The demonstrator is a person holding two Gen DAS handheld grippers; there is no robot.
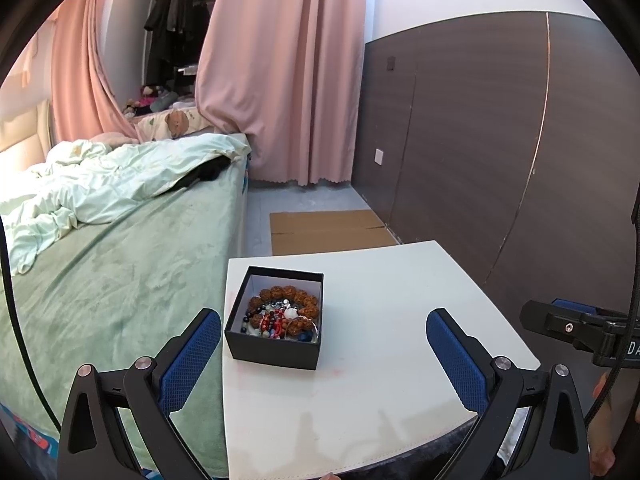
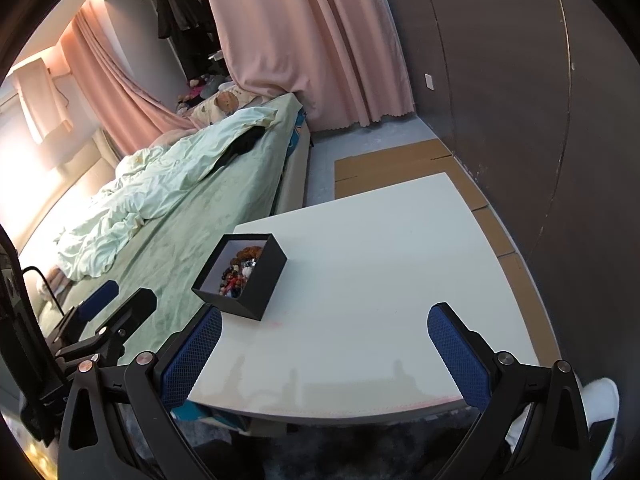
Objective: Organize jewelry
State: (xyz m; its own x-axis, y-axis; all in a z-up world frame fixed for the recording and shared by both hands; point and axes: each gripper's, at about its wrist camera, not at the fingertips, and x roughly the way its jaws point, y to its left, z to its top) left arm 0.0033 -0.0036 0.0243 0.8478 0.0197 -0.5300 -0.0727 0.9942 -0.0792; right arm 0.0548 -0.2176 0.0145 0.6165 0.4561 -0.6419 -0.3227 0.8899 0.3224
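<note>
Two views show a white counter (image 1: 360,360) beside a bed (image 1: 120,280) with green bedding, pink curtains (image 1: 280,80) in the upper middle of the frame and dark wall panels (image 1: 480,140) at right. Toward the counter's left edge sits a black box (image 1: 276,316) of beaded jewelry (image 1: 282,312). Each hand-held gripper, left (image 1: 323,334) and right (image 2: 325,330), is spread wide, holding nothing.

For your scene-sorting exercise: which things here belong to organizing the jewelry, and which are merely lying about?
Job: black box, beaded jewelry inside it, white table, left gripper, right gripper, both open.

Lying about: bed, duvet, pink curtains, cardboard.
</note>
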